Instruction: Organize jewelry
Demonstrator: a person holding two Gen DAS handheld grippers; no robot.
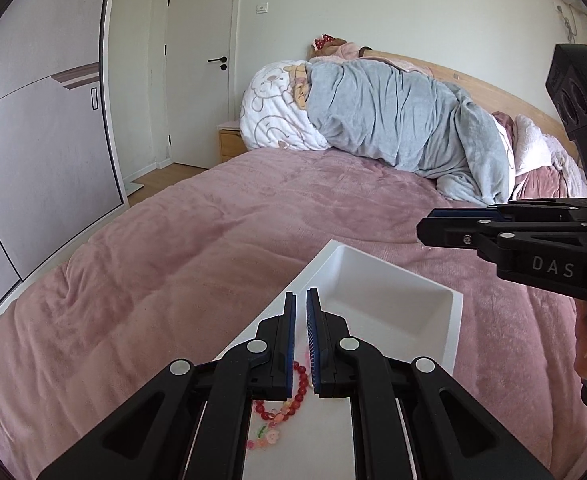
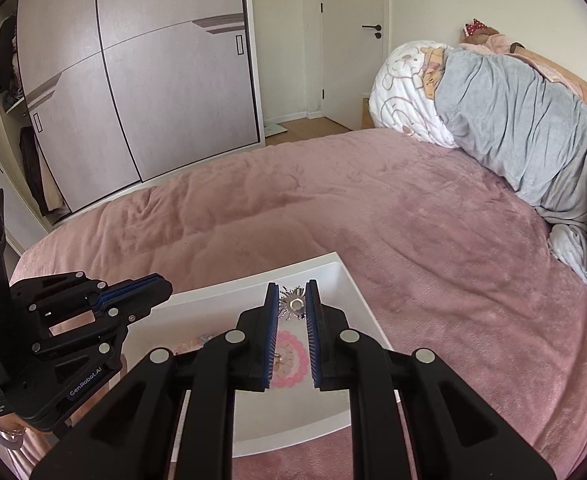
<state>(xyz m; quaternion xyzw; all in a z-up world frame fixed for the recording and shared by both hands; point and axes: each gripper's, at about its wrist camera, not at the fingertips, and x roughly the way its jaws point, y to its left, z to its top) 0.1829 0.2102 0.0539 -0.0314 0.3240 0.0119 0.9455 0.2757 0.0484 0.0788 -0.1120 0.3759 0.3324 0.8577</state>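
Observation:
A white divided tray (image 1: 449,332) lies on the pink bed; it also shows in the right wrist view (image 2: 213,298). My left gripper (image 1: 301,300) hovers over it with its jaws a narrow gap apart and nothing between them. Below it lie a red bead bracelet (image 1: 299,390) and a small pastel charm bracelet (image 1: 267,438). My right gripper (image 2: 290,292) is slightly open above a silver spiky brooch (image 2: 293,304) and a pink bead bracelet (image 2: 293,364), holding neither. A pale bracelet (image 2: 191,344) lies left of it. In the left wrist view the right gripper (image 1: 425,228) looks nearly closed and empty.
A pink blanket (image 2: 413,240) covers the bed. A rolled grey and white duvet (image 1: 373,116) lies by the wooden headboard (image 1: 493,88). A sliding wardrobe (image 2: 153,80) stands beside the bed, with a door (image 1: 201,60) and a bedside table (image 1: 229,142) beyond.

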